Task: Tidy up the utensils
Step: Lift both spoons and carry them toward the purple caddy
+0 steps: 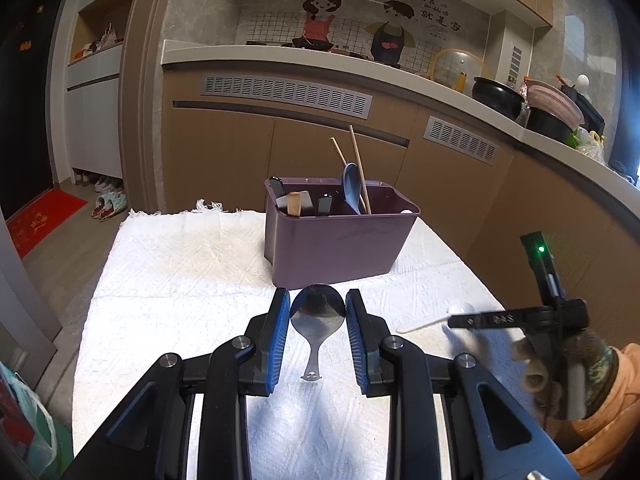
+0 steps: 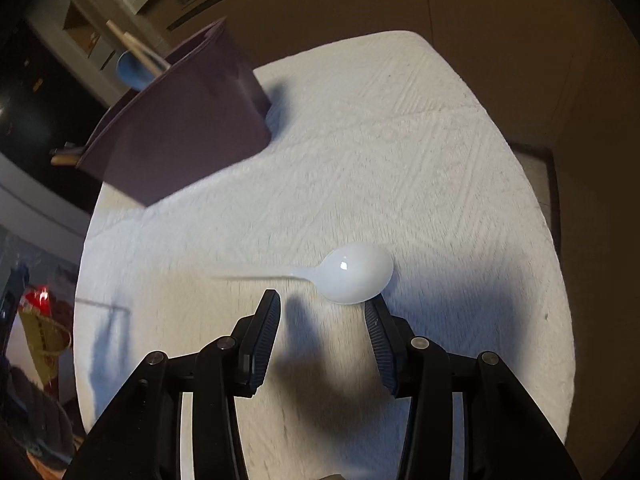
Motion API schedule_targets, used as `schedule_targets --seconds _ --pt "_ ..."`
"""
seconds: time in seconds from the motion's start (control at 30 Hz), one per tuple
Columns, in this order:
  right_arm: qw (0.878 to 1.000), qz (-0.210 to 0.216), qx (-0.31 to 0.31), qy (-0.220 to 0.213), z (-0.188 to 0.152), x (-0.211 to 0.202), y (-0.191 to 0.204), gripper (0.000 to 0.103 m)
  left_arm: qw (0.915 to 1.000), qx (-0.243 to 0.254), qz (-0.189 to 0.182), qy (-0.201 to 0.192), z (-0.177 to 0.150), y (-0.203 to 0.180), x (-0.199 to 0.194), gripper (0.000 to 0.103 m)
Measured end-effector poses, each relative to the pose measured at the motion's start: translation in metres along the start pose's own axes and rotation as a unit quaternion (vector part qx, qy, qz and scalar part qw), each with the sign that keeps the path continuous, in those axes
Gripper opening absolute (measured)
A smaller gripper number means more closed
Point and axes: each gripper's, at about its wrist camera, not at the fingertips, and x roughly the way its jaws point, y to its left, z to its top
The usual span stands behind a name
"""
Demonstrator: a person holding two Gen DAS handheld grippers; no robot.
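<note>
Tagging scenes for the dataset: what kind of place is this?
A home kitchen, most likely. A counter runs along the wall over brown cabinets, with pots and a pink colander on it. In front, a purple utensil caddy stands on a table under a white cloth.

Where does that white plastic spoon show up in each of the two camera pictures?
Left wrist view: white spoon lies far right on the white cloth, partly behind the other gripper.
Right wrist view: white spoon lies near centre, just beyond the gripper tips.
Shared landmark: the purple utensil box.
</note>
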Motion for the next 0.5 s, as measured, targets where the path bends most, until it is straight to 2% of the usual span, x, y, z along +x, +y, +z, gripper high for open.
schedule_targets --seconds 0.07,0.23,0.47,0.5 --pt "0.999 -0.018 0.006 -0.030 0.008 0.008 0.010 0.048 1.0000 0.000 -0.001 0.001 0.000 0.000 0.000 0.025" --pt "0.996 -0.055 -0.016 -0.070 0.030 0.028 0.032 0.064 1.0000 -0.002 -0.002 0.001 0.000 0.002 0.000 0.025" --pt "0.990 -0.113 -0.017 -0.087 0.048 0.043 0.041 0.063 1.0000 -0.009 0.001 0.004 0.000 0.010 0.000 0.025" --pt "0.988 -0.120 -0.034 -0.089 0.048 0.045 0.045 0.052 0.9999 -0.010 0.002 0.005 0.000 0.010 0.000 0.025"
